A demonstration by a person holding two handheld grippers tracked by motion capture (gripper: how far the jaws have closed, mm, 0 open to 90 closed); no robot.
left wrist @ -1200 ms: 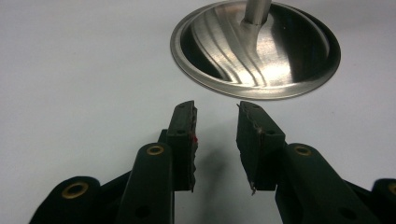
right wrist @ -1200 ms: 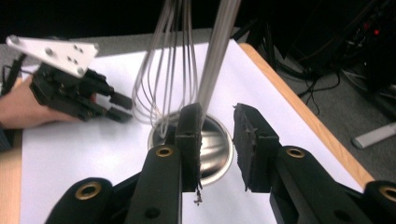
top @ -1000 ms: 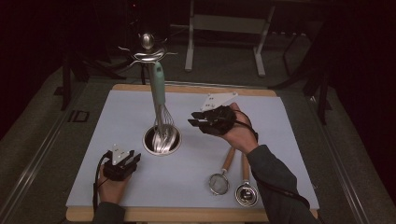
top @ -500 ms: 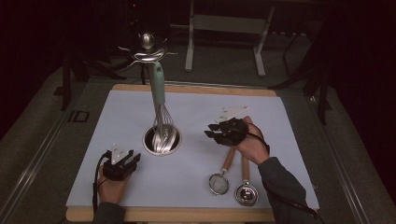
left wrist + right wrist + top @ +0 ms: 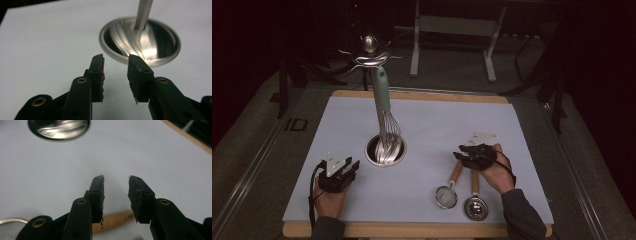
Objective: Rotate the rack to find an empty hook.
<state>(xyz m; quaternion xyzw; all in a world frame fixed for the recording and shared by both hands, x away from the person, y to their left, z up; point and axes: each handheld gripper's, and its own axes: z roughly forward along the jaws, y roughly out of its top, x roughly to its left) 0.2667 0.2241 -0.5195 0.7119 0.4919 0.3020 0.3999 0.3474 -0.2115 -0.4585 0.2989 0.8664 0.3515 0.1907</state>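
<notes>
Right tongs (image 5: 462, 155): down low over the wooden handles of the two utensils, jaws apart and just been opening wider, nothing between the pads; in the right gripper view (image 5: 115, 185) one wooden handle lies right under the jaws.
Strainer (image 5: 447, 194): small, wooden-handled, flat on the table near the front edge, its handle running up toward the right tongs.
Ladle (image 5: 475, 205): lying just beside the strainer, bowl toward the front edge, its handle partly under the right hand (image 5: 492, 170).
Left tongs (image 5: 348, 169): resting at the front left, jaws spread wide, holding nothing; in the left gripper view (image 5: 115, 65) they aim at the bowl.
Bowl (image 5: 373, 155): steel, mid-table.
Whisk (image 5: 384, 107): green handle, standing tilted in the bowl.
Table (image 5: 522, 130): pale sheet over a wooden top.
</notes>
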